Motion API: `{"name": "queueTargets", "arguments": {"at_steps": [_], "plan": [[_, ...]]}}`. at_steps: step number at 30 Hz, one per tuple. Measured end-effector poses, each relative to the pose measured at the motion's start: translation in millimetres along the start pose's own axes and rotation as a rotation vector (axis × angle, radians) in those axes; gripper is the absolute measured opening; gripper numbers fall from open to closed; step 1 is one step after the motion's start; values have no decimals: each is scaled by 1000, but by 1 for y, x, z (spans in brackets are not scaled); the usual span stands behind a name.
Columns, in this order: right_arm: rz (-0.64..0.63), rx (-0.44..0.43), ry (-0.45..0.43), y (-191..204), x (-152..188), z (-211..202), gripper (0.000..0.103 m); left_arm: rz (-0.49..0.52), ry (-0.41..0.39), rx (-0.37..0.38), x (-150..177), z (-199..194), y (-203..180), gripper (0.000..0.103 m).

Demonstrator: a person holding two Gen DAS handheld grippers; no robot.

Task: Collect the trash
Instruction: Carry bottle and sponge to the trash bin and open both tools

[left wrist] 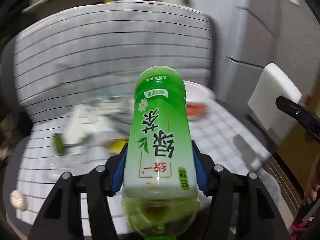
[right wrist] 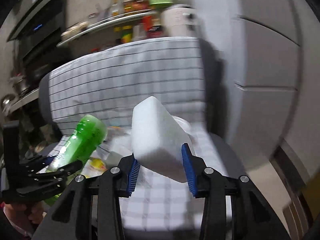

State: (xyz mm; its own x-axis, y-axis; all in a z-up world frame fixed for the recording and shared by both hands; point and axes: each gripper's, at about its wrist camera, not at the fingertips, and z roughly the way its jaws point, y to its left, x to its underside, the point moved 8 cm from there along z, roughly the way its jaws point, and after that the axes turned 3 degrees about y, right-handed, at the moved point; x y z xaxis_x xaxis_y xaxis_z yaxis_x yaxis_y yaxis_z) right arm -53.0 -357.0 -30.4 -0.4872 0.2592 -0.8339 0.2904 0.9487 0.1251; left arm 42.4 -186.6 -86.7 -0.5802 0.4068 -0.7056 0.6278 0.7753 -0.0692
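Between the blue pads of the left hand-held gripper (left wrist: pixel 159 172) sits a green tea bottle (left wrist: pixel 158 140), clamped around its labelled body with the neck end toward the camera and the base pointing away, lifted clear of the checked tabletop (left wrist: pixel 216 132) ahead. Between the pads of the right hand-held gripper (right wrist: pixel 162 170) is a white foam block (right wrist: pixel 158 134), pinched near its lower end and likewise held up in the air; from the left wrist view that block shows off to the right of the bottle. Beyond the left gripper's fingertips, still lying on the cloth, are a blurred heap of white wrappers (left wrist: pixel 86 124), a small green piece (left wrist: pixel 59 144) and a white bowl with a red band (left wrist: pixel 197 100); motion blur keeps them from being named more closely. The step in hand looks like the carry: both pieces of trash are picked up and no bin is visible in either view. The next move calls for keeping both grips firm while bringing the two loads to wherever the trash goes, then returning for the litter left on the cloth.
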Motion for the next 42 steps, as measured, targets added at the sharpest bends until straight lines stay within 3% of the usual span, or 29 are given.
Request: {"name": "queueTargets", "arguments": {"at_steps": [5,9,13,18,26,28,30,32,36,42], "plan": [[117,186,26,-81,51,-62,42,165,32,196,23,13,-107,56],[220,284,52,-131,96,-101,43,282,80,351,47,20,-191,56],[323,343,63,-169,134,-128,43,389,142,405,77,30,-253,56],[430,376,62,-199,162,-137,43,513,230,419,115,47,-306,56],[578,411,160,-237,212,-126,48,598,358,431,139,85,-335,57],[601,421,163,-245,216,-126,53,603,366,432,141,90,-339,58],[615,437,169,-251,220,-128,62,607,367,442,139,93,-344,67],[624,449,163,-256,222,-131,63,604,356,455,135,93,-347,72],[623,455,150,-258,218,-135,64,562,336,467,123,88,-346,72],[575,434,116,-245,199,-136,64,462,238,400,86,73,-306,72]]}}
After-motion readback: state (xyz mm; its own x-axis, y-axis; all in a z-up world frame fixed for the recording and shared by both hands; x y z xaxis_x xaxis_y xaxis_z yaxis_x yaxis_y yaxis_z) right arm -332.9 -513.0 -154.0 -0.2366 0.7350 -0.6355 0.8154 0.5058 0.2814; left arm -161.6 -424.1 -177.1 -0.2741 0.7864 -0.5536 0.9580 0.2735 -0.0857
